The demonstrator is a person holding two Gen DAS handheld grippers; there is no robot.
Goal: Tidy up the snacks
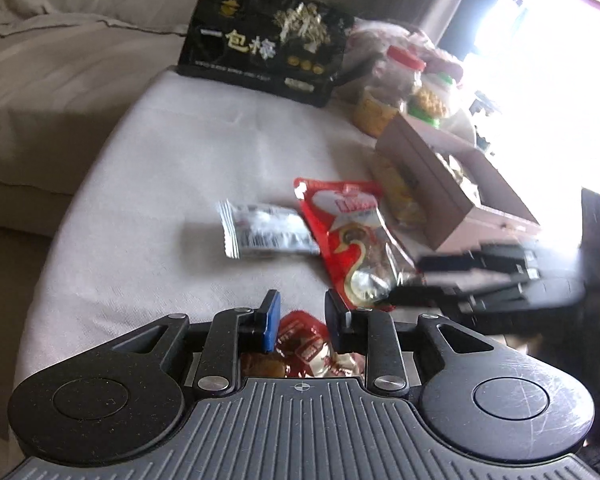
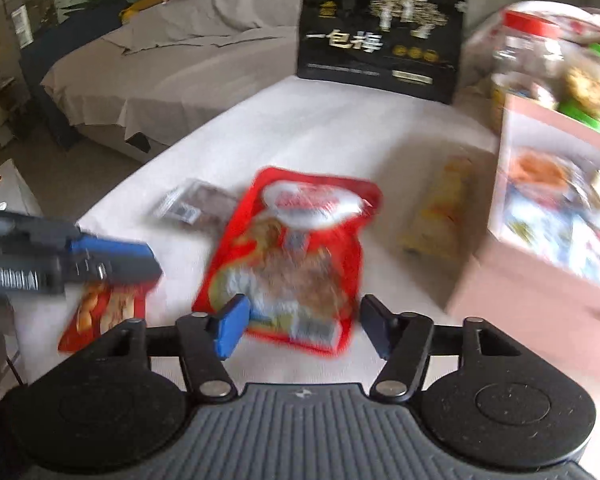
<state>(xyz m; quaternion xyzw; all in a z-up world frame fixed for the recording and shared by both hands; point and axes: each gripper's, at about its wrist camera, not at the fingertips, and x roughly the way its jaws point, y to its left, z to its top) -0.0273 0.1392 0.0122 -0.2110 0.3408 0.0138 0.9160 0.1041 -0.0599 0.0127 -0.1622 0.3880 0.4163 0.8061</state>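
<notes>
Left tongs (image 1: 300, 316): partly open over a small red pack (image 1: 304, 344), not gripping.
Right tongs (image 2: 300, 326): open, straddling the big red pouch (image 2: 292, 248).
Tip: pinch the near edge, then lift to the box (image 2: 540, 280).

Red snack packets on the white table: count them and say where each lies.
2. A large red foil pouch lies mid-table, just ahead of the open right tool; a smaller red packet lies under the left tool. More may be hidden in the pink cardboard box.
</notes>
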